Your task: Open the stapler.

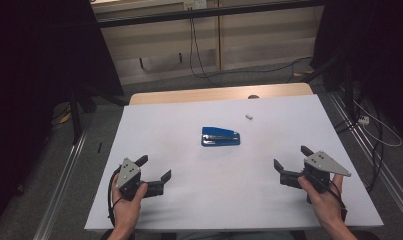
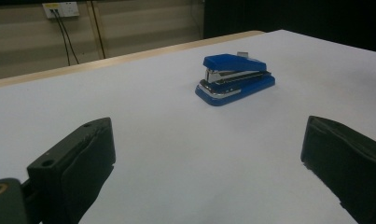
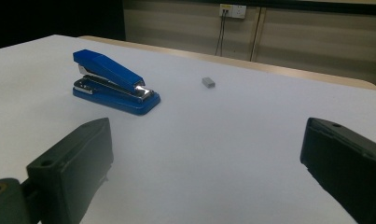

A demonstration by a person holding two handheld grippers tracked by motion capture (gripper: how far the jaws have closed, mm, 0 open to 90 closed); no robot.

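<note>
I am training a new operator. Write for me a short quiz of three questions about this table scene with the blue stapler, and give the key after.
1. True or false: the left gripper holds the blue stapler.
2. In the high view, the small grey block lies where from the stapler? A) nearer to the person B) farther away and to the right C) on top of it
3. Fill in: the jaws of the right gripper stand ____.

Key
1. False: the stapler lies alone on the white table, apart from both grippers.
2. B
3. open, with nothing between them.
</note>
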